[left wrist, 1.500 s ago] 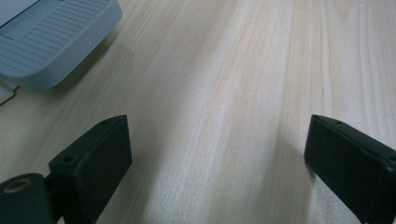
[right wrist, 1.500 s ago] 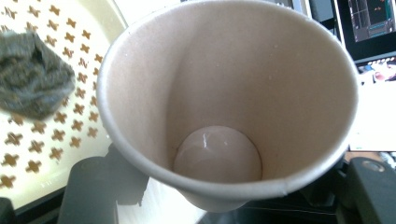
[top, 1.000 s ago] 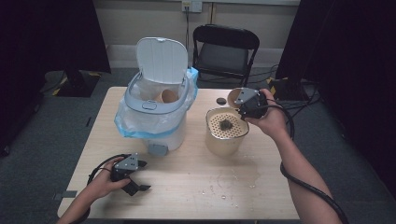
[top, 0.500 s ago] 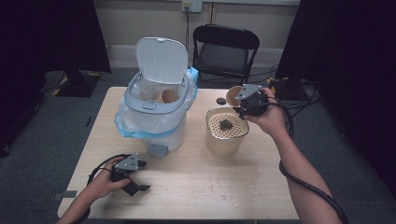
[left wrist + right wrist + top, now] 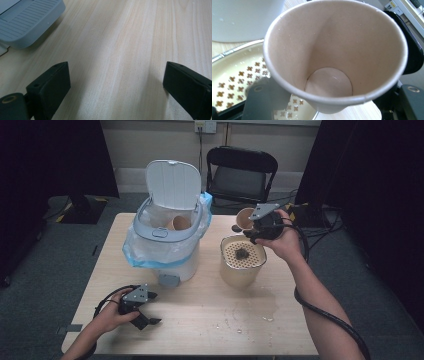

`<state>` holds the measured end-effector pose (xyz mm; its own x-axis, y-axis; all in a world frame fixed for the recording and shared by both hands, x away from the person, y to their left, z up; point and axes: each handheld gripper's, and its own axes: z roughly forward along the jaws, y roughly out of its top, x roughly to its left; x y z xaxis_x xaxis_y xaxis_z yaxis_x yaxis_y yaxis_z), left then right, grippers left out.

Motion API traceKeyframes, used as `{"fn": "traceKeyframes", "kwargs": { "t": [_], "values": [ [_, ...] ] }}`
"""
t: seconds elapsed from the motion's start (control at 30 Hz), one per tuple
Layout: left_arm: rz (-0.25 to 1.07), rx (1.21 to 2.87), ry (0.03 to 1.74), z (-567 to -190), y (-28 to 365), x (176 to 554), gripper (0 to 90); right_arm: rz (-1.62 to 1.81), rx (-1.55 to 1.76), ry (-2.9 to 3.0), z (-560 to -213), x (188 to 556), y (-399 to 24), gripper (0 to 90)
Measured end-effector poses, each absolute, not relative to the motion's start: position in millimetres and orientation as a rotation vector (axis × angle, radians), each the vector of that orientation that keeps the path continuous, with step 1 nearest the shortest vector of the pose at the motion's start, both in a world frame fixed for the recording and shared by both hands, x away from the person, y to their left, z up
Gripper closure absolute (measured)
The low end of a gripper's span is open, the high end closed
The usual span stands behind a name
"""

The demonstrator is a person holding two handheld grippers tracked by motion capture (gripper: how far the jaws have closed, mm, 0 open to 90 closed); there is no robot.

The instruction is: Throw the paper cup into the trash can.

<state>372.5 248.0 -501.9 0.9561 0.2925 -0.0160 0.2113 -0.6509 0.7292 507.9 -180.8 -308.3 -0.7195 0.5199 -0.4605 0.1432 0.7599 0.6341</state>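
We hold a paper cup (image 5: 244,219) pinched in our right gripper (image 5: 253,229), up in the air near the table's (image 5: 210,325) far right edge, just past the strainer pot (image 5: 242,260). The cup looks empty, so it likely goes next into the open trash bin (image 5: 167,240), where another cup (image 5: 178,223) already lies. Our left gripper (image 5: 145,312) rests spread wide near the front left corner, with plenty of bare table around.

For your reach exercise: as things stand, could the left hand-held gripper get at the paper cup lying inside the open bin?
Probably yes. The left hand-held gripper rests open and empty on the table, the bin stands just beyond it with its lid up, and the cup lies exposed inside. The arm would have to rise over the rim.
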Motion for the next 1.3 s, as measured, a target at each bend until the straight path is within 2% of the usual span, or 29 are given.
{"fn": "traceKeyframes", "kwargs": {
  "t": [1.3],
  "values": [
    [0.127, 2.302, 0.35, -502, 248, 372, 5.7, 0.919, 0.558, 2.396, -270, 519, -154, 30.5]
  ]
}}
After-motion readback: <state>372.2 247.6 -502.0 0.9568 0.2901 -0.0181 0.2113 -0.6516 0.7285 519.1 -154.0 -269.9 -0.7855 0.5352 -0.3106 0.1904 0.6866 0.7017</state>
